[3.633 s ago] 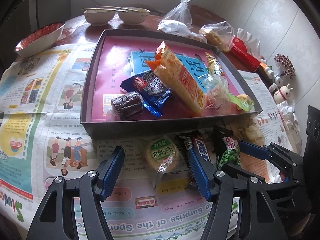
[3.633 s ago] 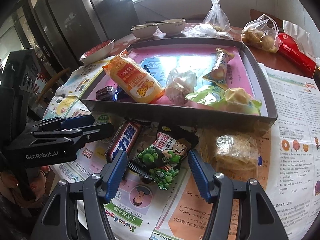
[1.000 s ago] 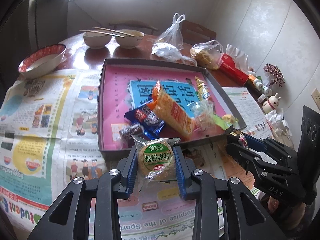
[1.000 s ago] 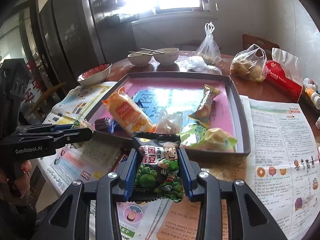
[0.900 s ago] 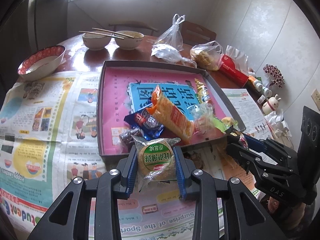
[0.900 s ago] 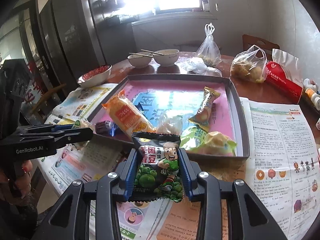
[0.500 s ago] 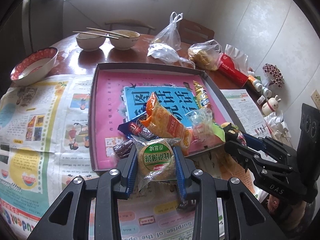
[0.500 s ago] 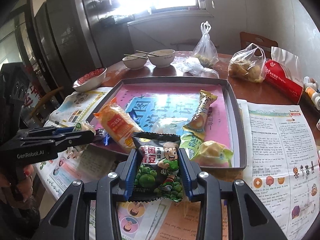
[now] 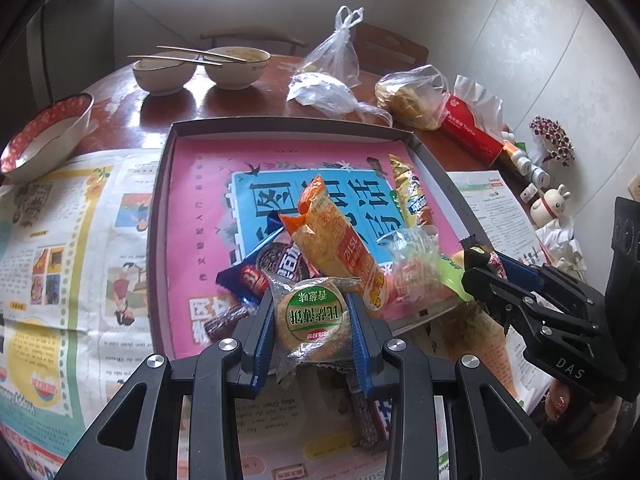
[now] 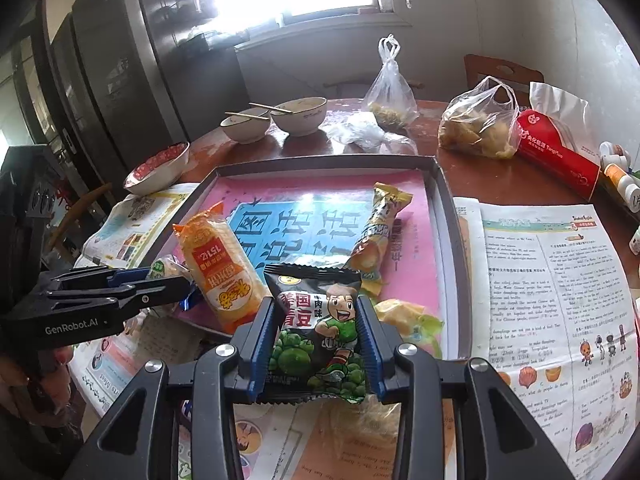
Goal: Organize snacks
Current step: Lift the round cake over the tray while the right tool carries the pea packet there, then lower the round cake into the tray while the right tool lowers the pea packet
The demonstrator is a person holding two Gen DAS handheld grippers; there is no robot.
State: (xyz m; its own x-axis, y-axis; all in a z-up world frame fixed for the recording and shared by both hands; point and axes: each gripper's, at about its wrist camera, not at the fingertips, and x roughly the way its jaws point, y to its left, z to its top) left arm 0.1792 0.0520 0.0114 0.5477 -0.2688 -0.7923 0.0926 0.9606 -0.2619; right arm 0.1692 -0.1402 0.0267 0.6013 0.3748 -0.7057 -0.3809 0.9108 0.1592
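Both cams ride right behind their own fingers, looking forward and slightly down across the table, close in. The left wrist view sits at the near-left edge of the shallow grey tray with the pink and blue liner point(image 9: 160, 216), facing the far wall, and catches the right gripper point(image 9: 486, 276) poking in from the right. The right wrist view sits at the tray's near-right edge point(image 10: 444, 216), facing the window, with the left gripper point(image 10: 168, 278) at its left. Both share the tray, the orange cracker packet point(image 9: 334, 246) point(image 10: 218, 264) and the two white bowls with chopsticks point(image 9: 196, 66) point(image 10: 276, 118).
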